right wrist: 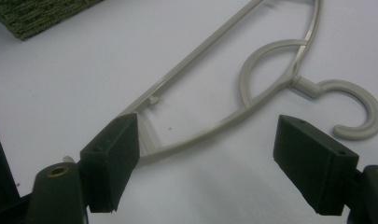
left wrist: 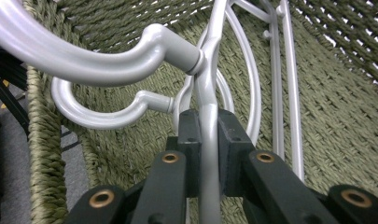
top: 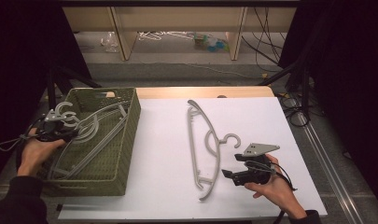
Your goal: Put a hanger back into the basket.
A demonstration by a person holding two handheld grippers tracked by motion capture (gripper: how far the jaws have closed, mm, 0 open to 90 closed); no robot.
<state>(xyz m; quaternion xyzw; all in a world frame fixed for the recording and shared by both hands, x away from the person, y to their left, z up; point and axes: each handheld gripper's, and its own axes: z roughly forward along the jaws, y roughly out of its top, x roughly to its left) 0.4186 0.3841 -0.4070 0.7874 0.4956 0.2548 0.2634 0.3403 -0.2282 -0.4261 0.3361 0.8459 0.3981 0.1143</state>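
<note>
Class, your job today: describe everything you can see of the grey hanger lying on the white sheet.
The grey hanger looks like smooth moulded plastic. It has a curved shoulder bow, a straight lower bar, an inner loop below the neck and an open hook. It lies flat on the white sheet, lengthwise away from the person, hook pointing toward the right gripper. That gripper's jaws stand open just beside it, not touching. It appears whole and unbent, apart from the green woven basket.

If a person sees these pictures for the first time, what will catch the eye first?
Probably the grey hanger lying alone on the white table, with the open right gripper beside its hook. Next, the green woven basket at the left, where the left gripper is shut on a hanger over others inside.
</note>
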